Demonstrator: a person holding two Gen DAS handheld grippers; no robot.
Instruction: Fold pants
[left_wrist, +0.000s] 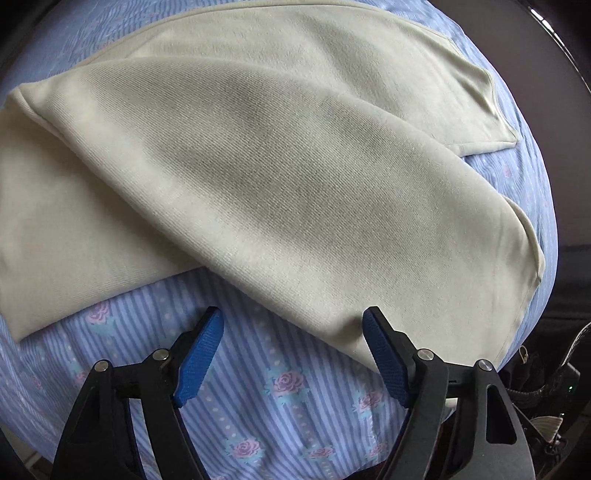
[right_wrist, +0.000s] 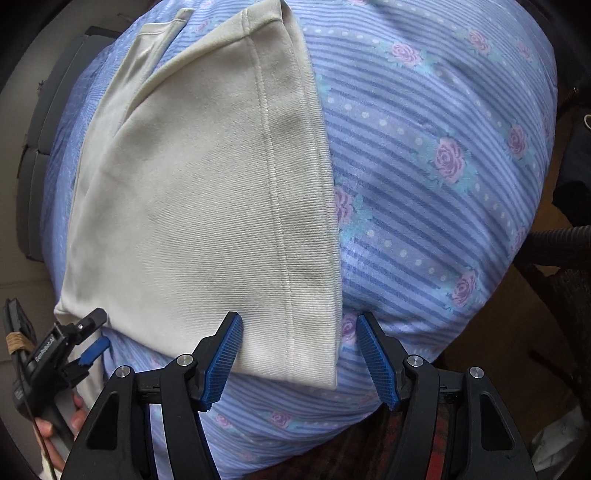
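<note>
Cream pants (left_wrist: 258, 177) lie folded on your striped bedding (left_wrist: 280, 398); left gripper (left_wrist: 293, 325) and right gripper (right_wrist: 299, 325), both at 6 o'clock, stand open, gripping nothing.

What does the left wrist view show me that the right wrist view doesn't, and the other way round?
Only the left wrist view: the long run of the cream pants, one layer lying across another.

Only the right wrist view: the stitched hem end of the pants, the left gripper off to the side, and the hand holding it.

Both: the pants lying on the blue striped floral bedding, and each camera's own gripper, here the right gripper, open over a pants edge.
</note>
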